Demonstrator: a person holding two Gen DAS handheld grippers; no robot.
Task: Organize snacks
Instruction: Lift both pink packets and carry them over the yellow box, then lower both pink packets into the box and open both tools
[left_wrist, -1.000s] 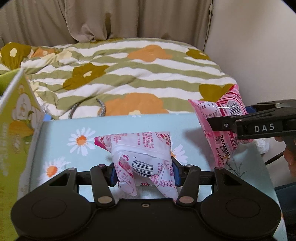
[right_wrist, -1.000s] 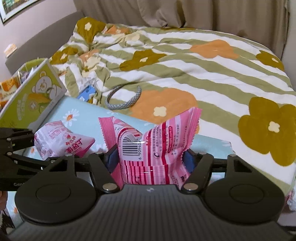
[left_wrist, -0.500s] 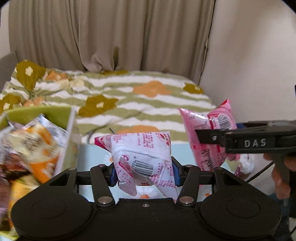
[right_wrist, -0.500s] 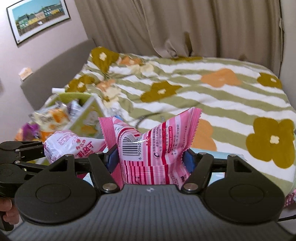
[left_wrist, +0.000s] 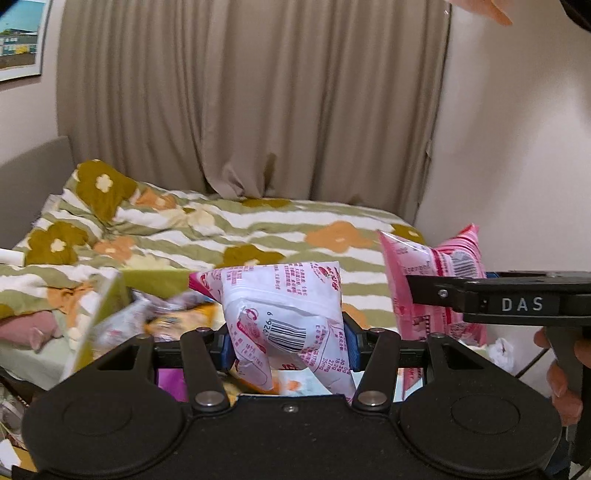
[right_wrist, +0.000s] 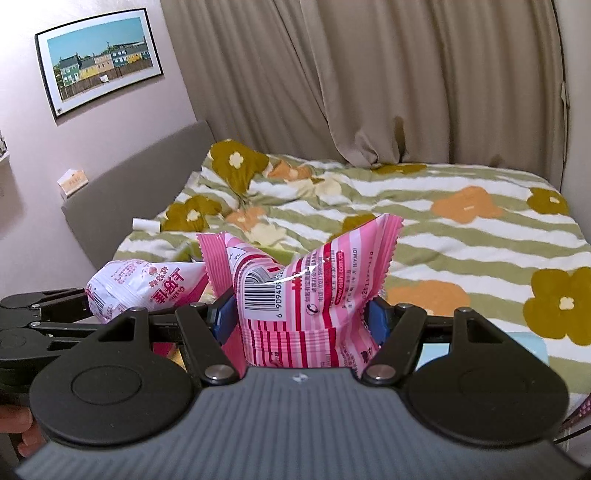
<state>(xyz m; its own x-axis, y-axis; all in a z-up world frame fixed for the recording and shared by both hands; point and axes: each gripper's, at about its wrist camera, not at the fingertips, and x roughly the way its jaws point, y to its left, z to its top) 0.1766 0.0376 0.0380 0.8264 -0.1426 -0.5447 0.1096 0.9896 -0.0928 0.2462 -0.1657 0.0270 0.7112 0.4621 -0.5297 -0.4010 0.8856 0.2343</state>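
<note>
You've got both packets up off the surface: your left gripper (left_wrist: 288, 345) is clamped on the white snack packet (left_wrist: 284, 314), your right gripper (right_wrist: 301, 319) is squeezing the pink striped packet (right_wrist: 306, 295), each pinched between blue pads. Just ahead of and below the left gripper sits the green snack box (left_wrist: 99, 317), already crowded with wrappers, though they're blurred. By my read, pickup is done and what's left is dropping both packets in that box.
</note>
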